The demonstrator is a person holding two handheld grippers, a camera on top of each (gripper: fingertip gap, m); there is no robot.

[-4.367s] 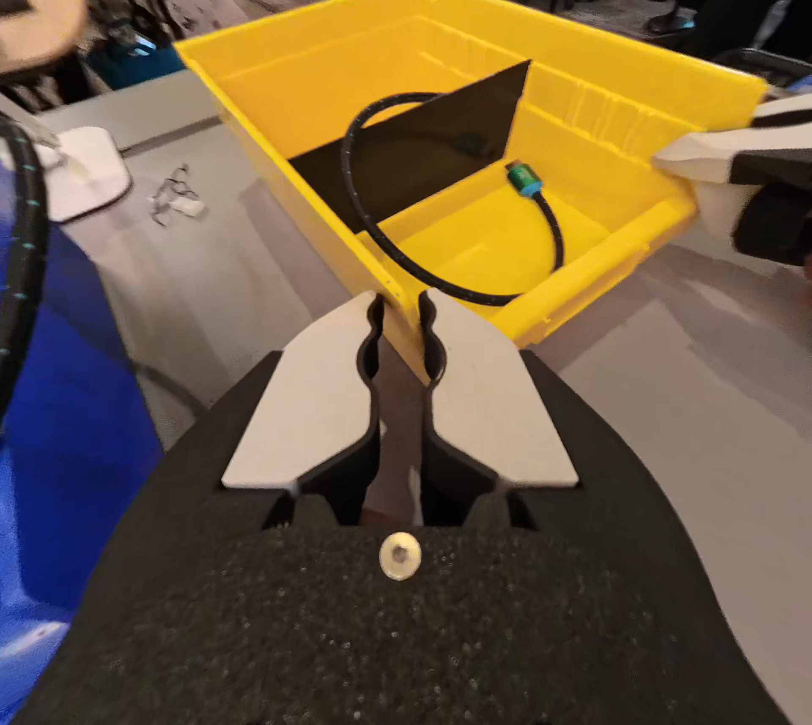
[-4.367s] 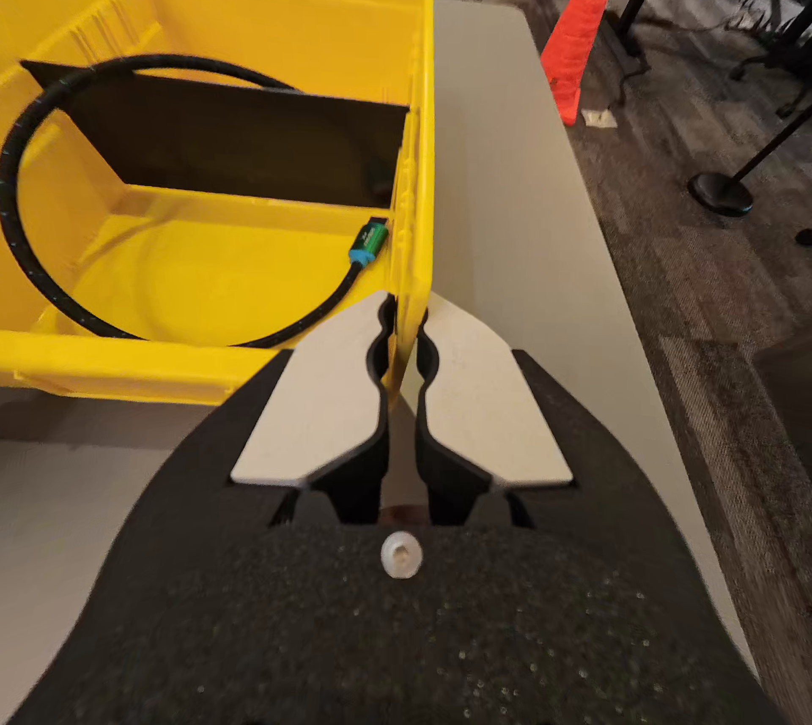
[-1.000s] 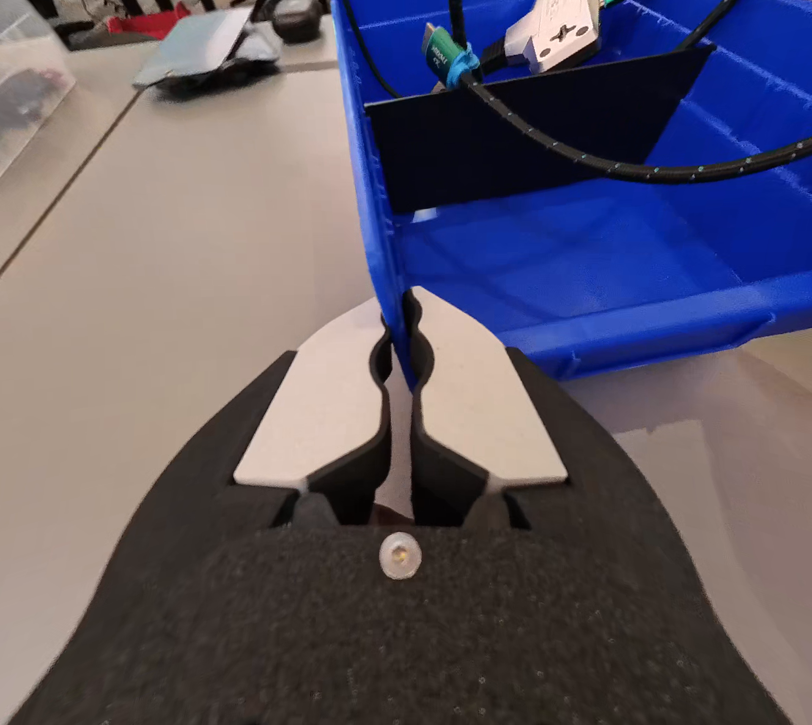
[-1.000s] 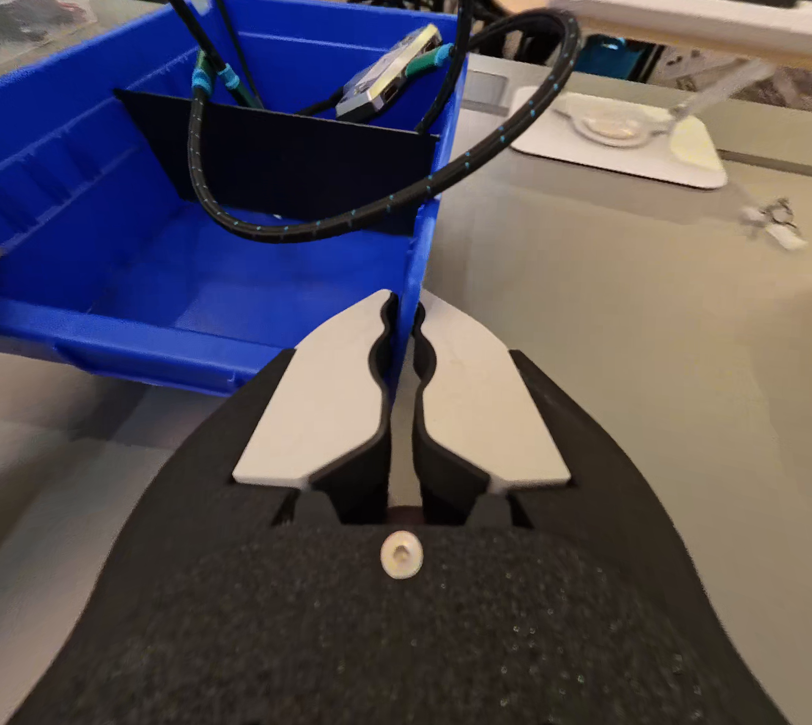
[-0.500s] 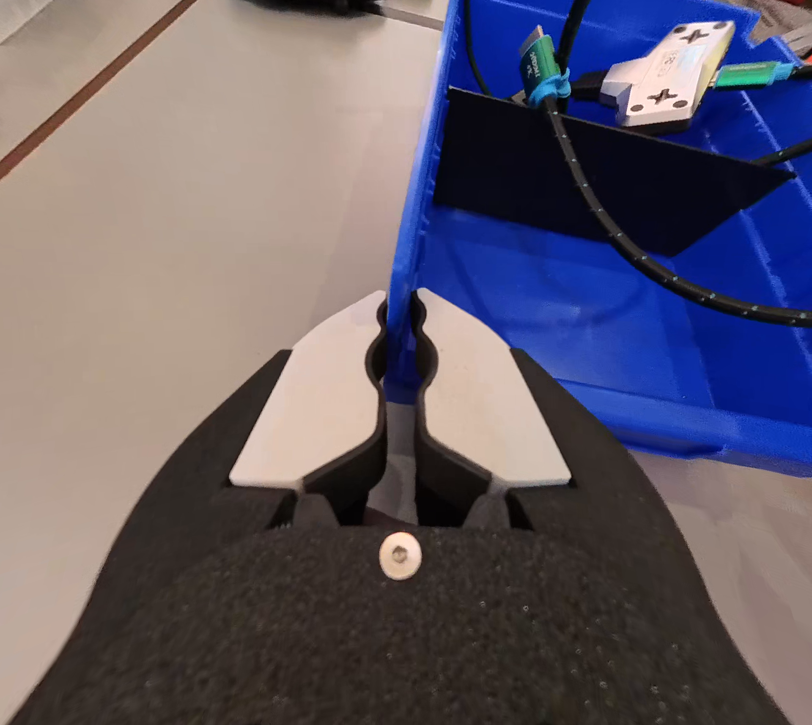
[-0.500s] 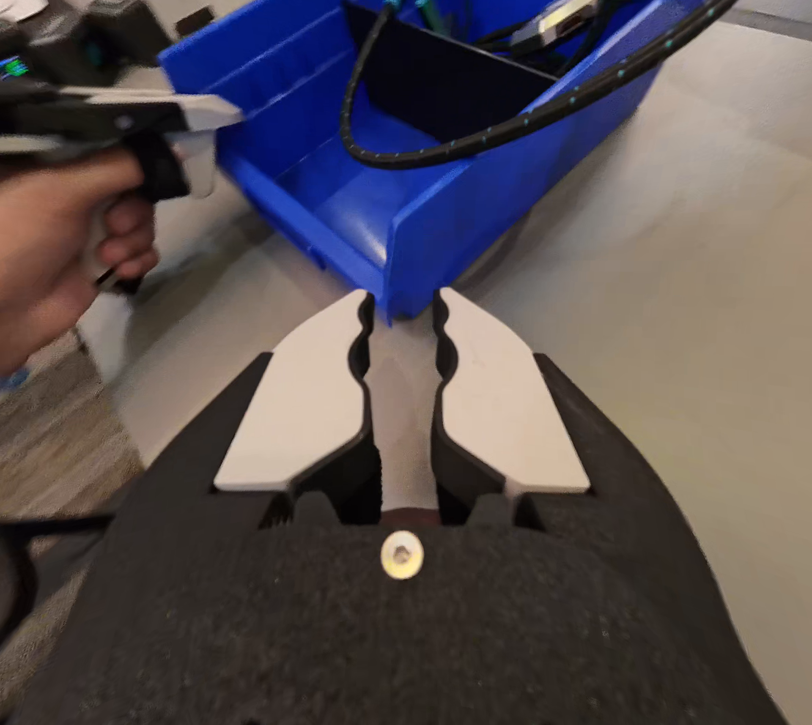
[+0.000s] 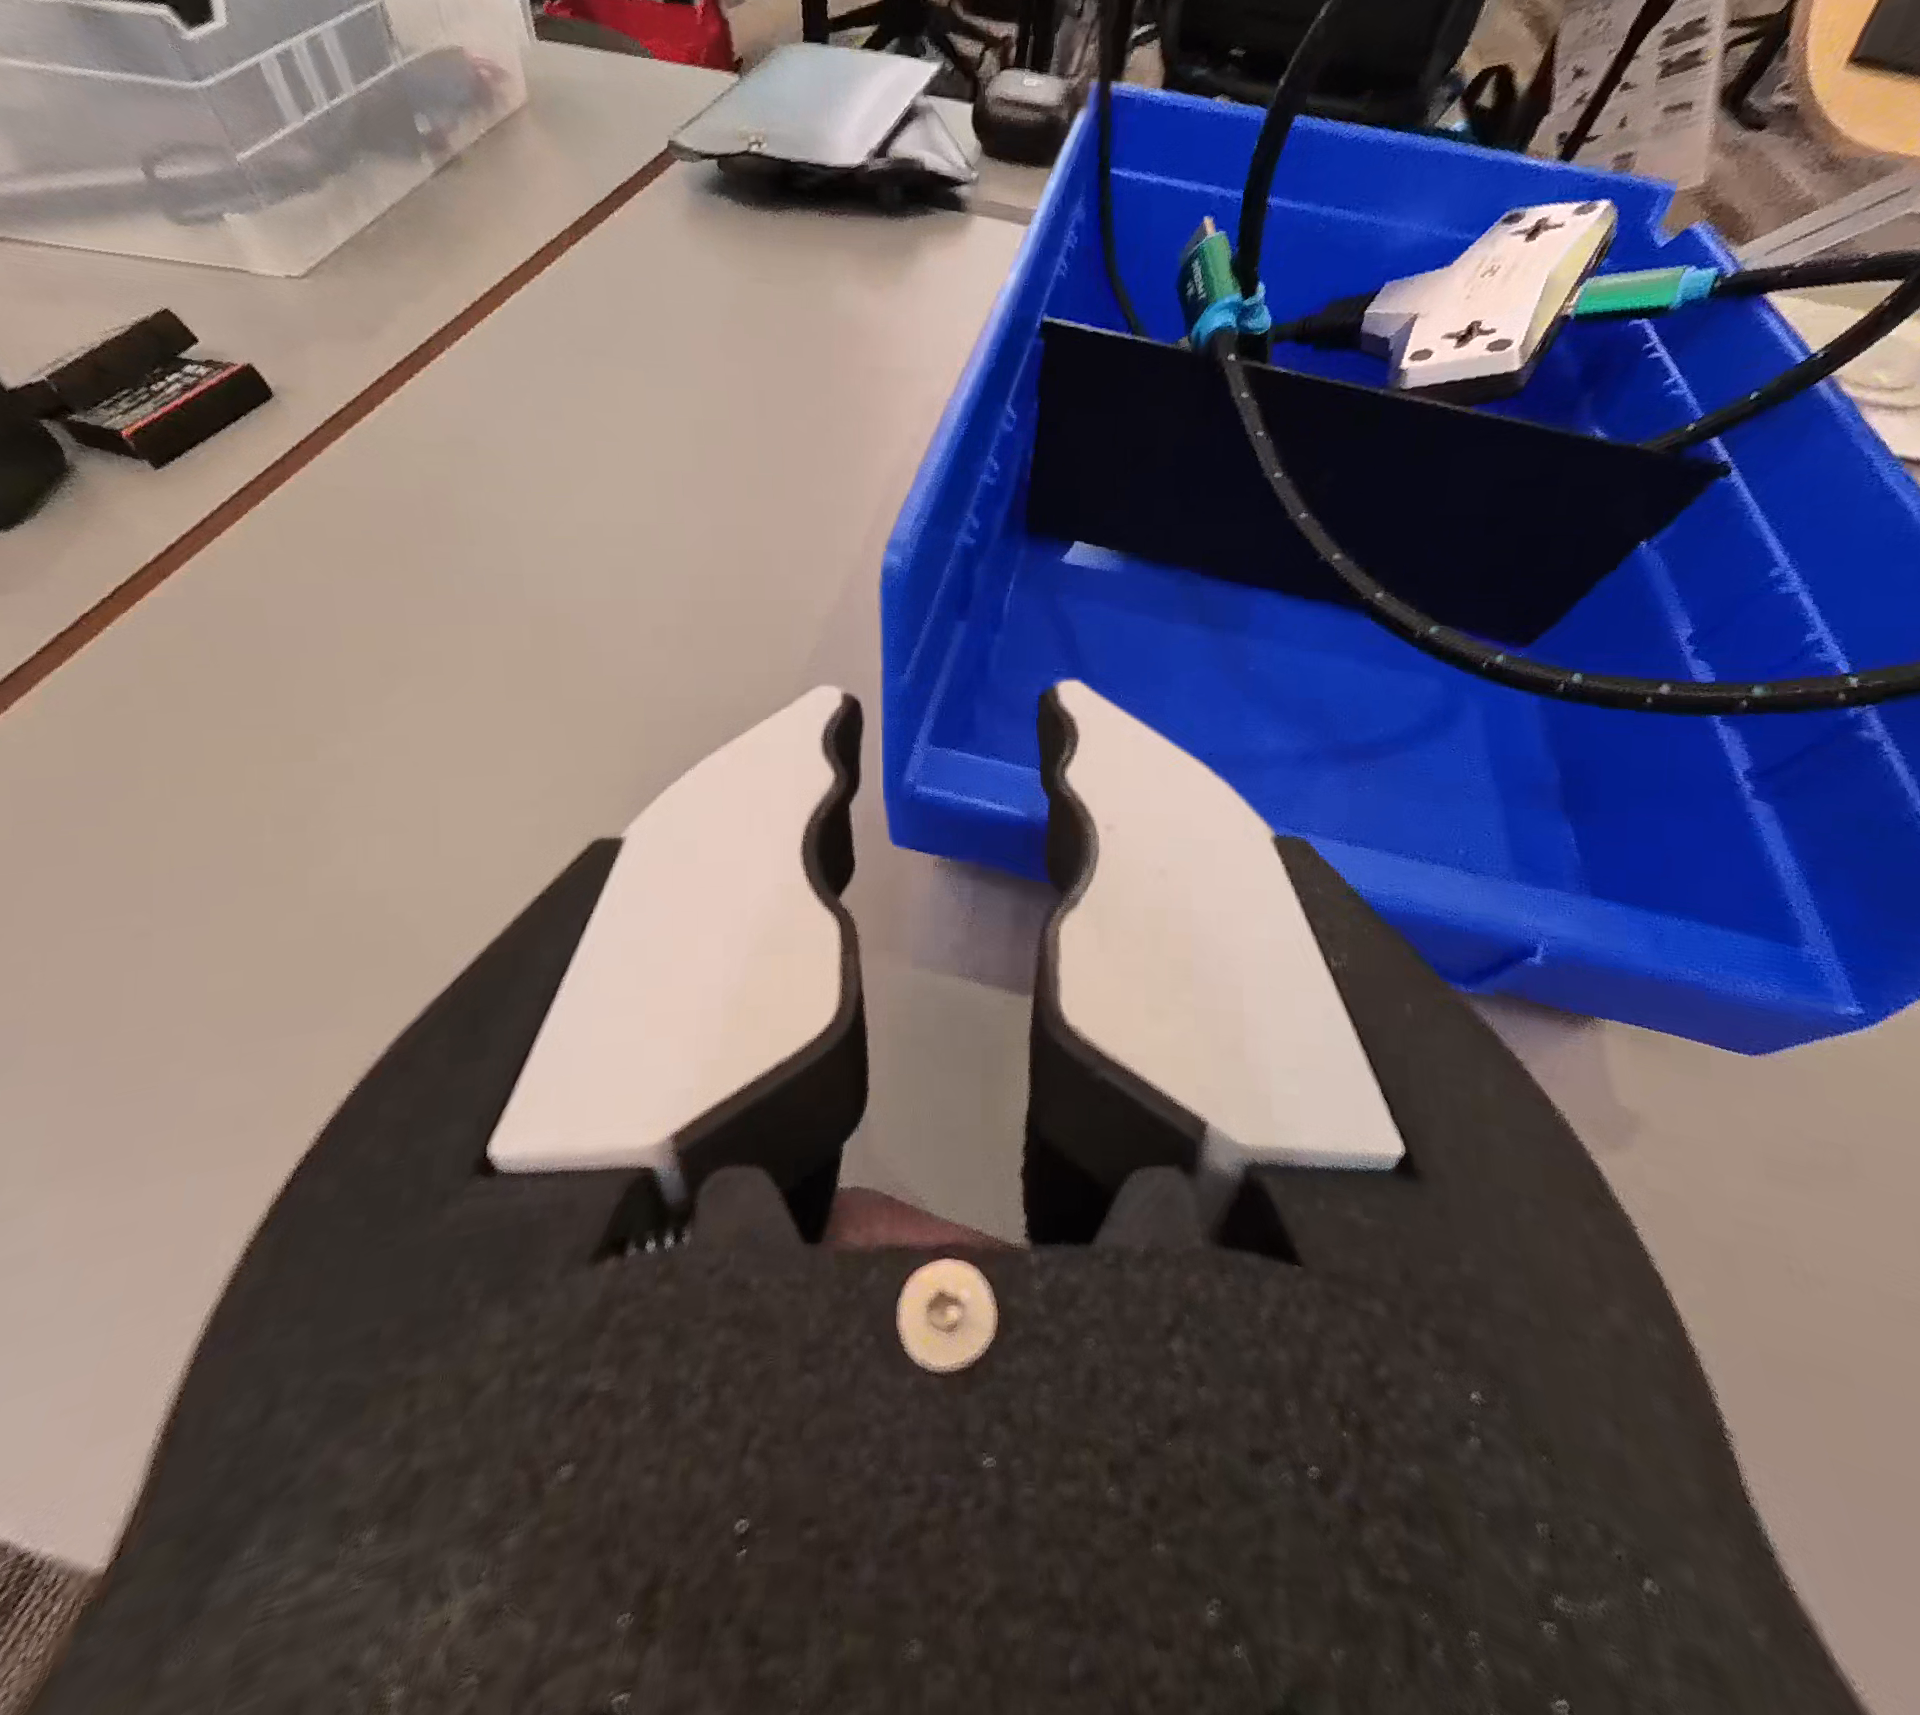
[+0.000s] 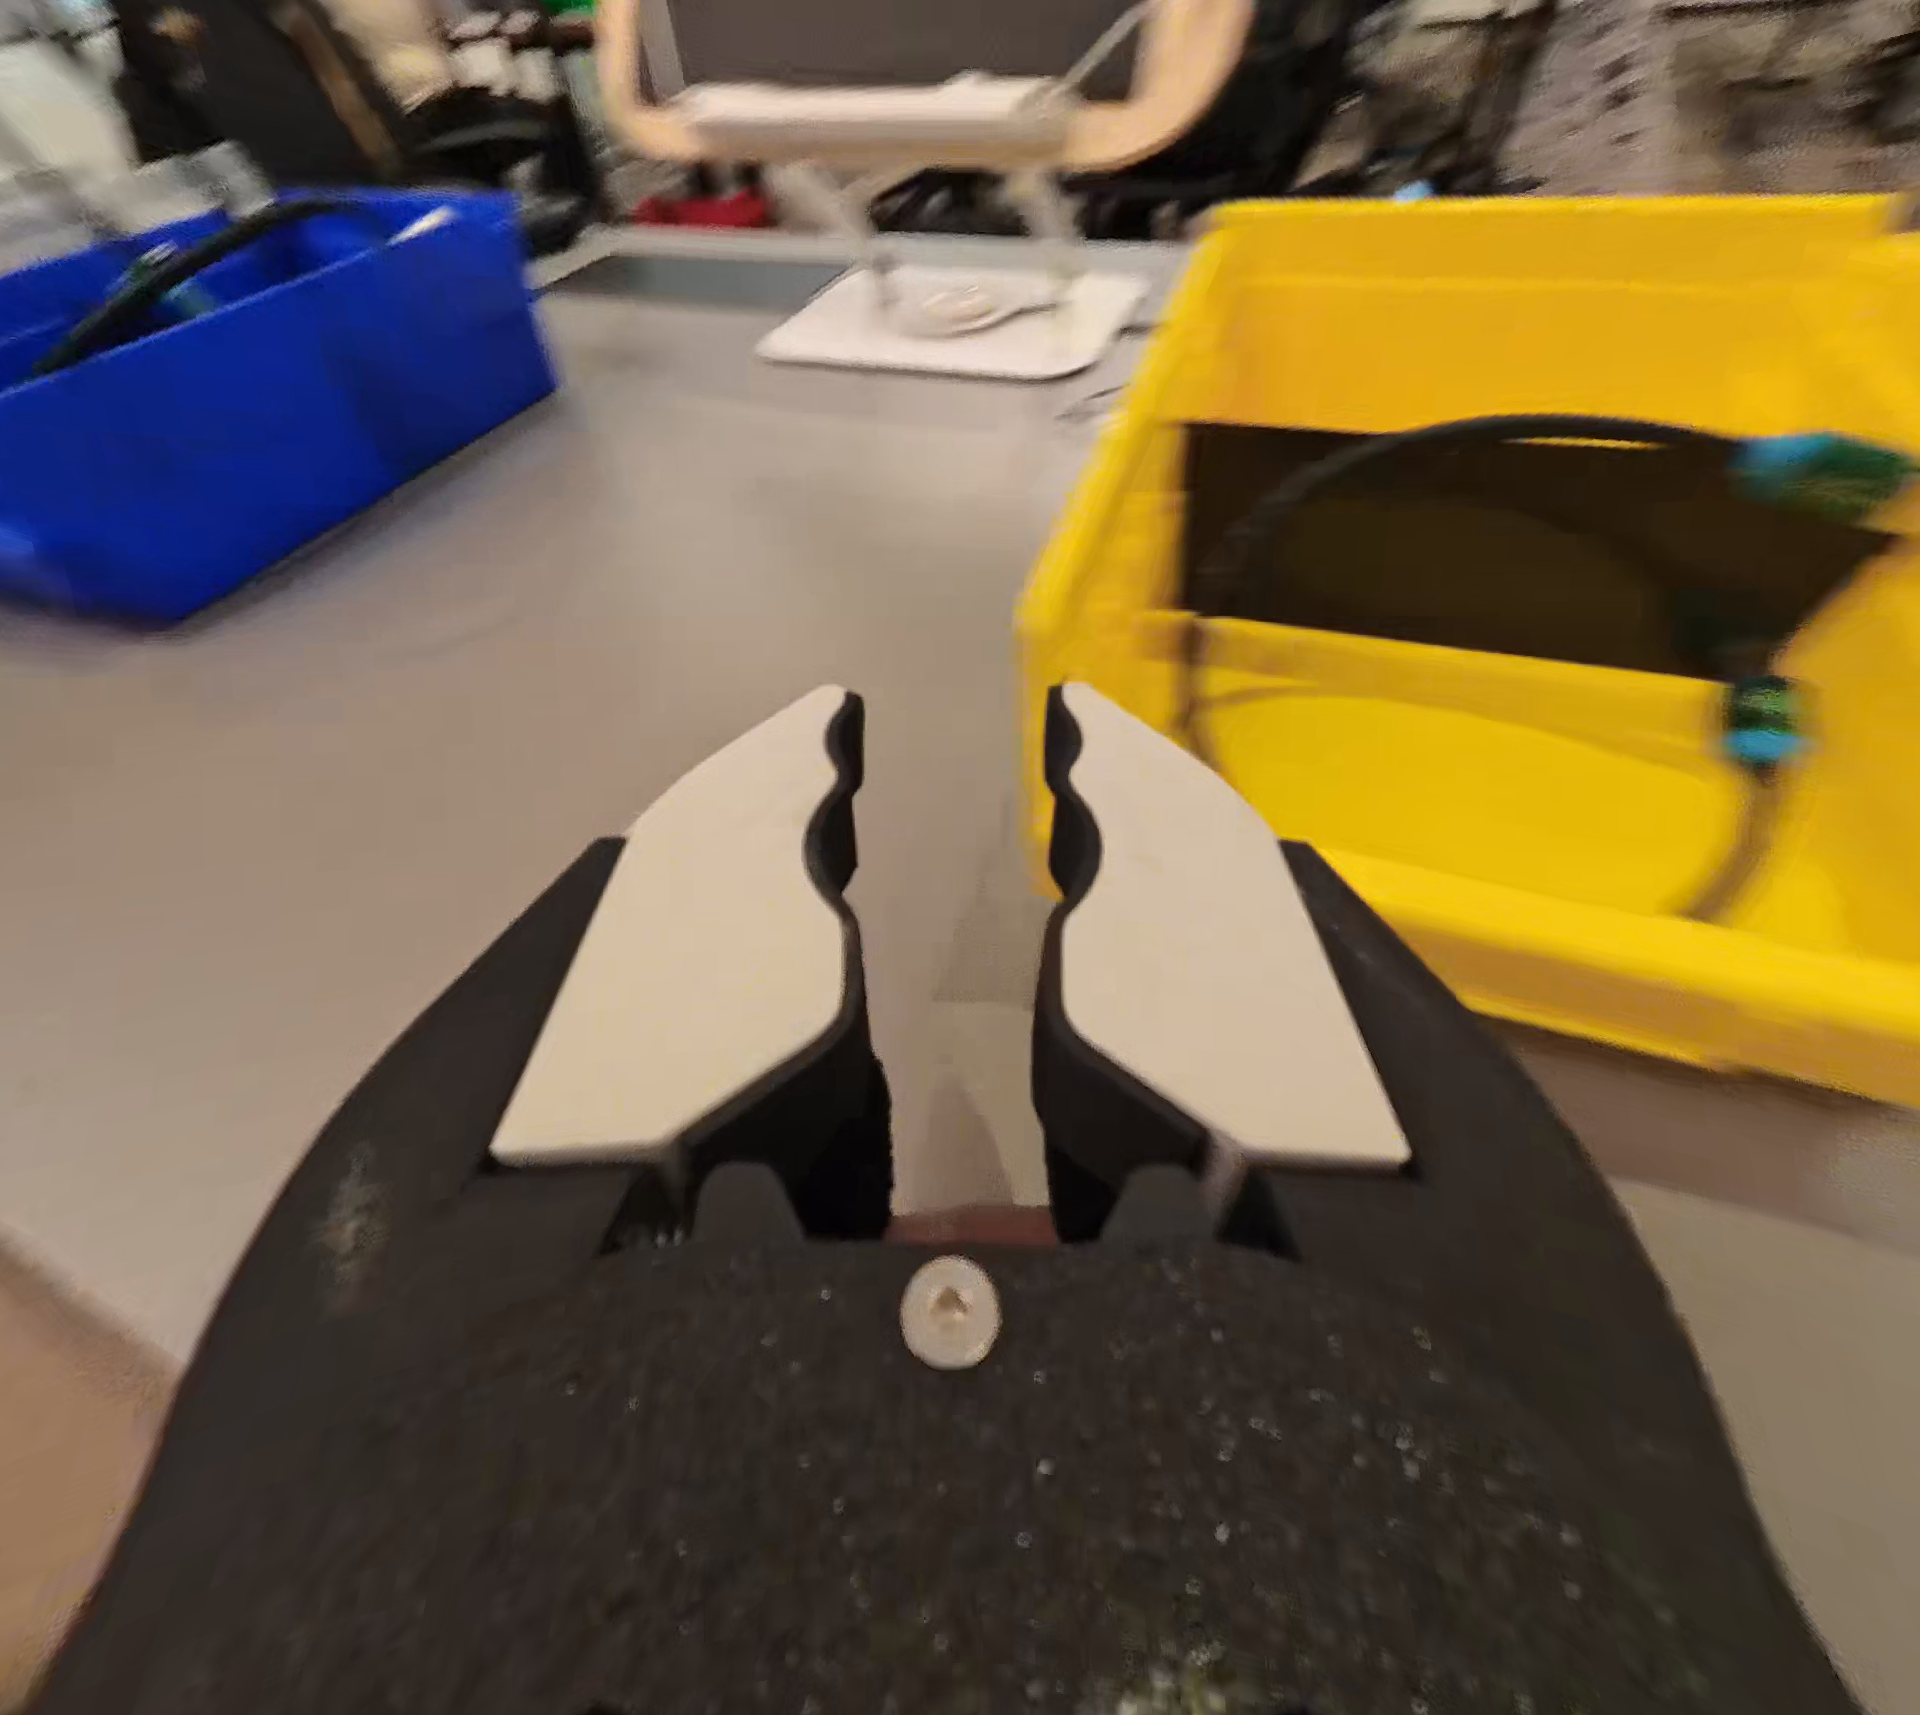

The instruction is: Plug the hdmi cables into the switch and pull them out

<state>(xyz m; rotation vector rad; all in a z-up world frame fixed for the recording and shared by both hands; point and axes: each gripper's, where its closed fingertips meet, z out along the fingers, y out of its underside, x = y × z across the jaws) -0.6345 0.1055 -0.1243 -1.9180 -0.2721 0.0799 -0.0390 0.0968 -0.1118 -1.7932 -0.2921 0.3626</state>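
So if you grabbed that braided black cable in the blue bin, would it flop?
Probably springy rather than limp: the braided cable arcs over the black divider unsupported. Lifting it would likely drag the small silver switch.

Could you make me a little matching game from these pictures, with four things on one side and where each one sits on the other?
Things:
1. silver switch
2. loose coiled cable
3. small black boxes
4. left hand-held gripper

Places:
A. on the grey table, far left
B. inside the yellow bin
C. open, just off the blue bin's near corner
D. in the back section of the blue bin, behind the black divider

Pairs: 1-D, 2-B, 3-A, 4-C
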